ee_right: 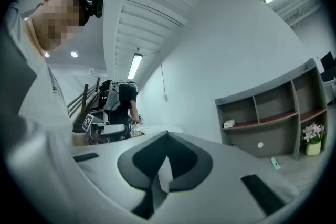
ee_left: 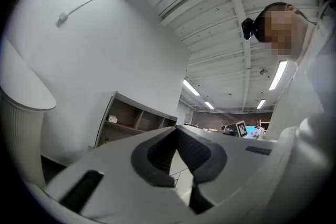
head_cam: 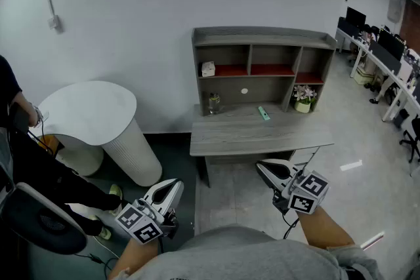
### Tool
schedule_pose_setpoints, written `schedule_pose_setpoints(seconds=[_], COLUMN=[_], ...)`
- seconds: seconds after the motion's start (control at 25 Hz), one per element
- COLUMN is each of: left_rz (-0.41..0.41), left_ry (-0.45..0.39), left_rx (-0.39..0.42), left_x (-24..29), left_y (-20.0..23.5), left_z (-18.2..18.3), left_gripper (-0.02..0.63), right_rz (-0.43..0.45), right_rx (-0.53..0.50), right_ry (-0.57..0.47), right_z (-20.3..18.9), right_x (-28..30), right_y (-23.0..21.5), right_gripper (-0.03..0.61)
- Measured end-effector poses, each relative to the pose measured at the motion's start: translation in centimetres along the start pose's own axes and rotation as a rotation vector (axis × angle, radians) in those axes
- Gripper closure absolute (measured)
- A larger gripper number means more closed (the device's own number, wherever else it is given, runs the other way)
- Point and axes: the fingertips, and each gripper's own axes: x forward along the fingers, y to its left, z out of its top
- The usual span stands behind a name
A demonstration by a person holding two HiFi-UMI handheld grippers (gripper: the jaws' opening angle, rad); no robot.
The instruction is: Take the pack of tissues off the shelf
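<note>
- A person in dark clothes (head_cam: 12, 108) stands at the far left edge, just beside a white round stand (head_cam: 88, 111); a dark chair (head_cam: 33, 220) sits nearer, in the left corner
- The left tongs (head_cam: 176, 185) hang low and near, over the floor; their tips meet with nothing between them; they point toward the shelf but are well apart from it
- The shelf (head_cam: 262, 36) stands at the far edge of a grey tabletop (head_cam: 256, 138), against the white wall
- The pack of tissues (head_cam: 208, 69) lies in the upper left compartment of the shelf, on its red floor, close to the left wall; neither pair of tongs touches it
- A glass jar (head_cam: 214, 103) stands below it in the lower left bay; a small green thing (head_cam: 264, 113) lies on the tabletop near the middle; a pot of flowers (head_cam: 303, 98) stands in the lower right bay
- The right tongs (head_cam: 260, 167) hang near the front edge of the tabletop, closed tip to tip and empty
- Office desks with monitors (head_cam: 387, 49) line the far right
</note>
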Motion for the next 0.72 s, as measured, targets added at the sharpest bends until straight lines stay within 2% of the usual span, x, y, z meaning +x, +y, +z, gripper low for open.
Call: schedule_pose_setpoints(seconds=[0.48,0.72], left_rz=[-0.016,-0.024], left_ry=[0.002,0.014], left_rx=[0.001,0.002], left_x=[1.0,1.7], left_y=[-0.1,-0.1], left_z=[0.2,0.0], left_gripper=[0.601,0.601], right_rz=[-0.006,-0.034], right_rx=[-0.001,0.049], right_ry=[0.013,0.006], right_z=[0.1,-0.1], right_x=[0.0,-0.1], right_y=[-0.9,-1.9], right_gripper=[0.586,0.581])
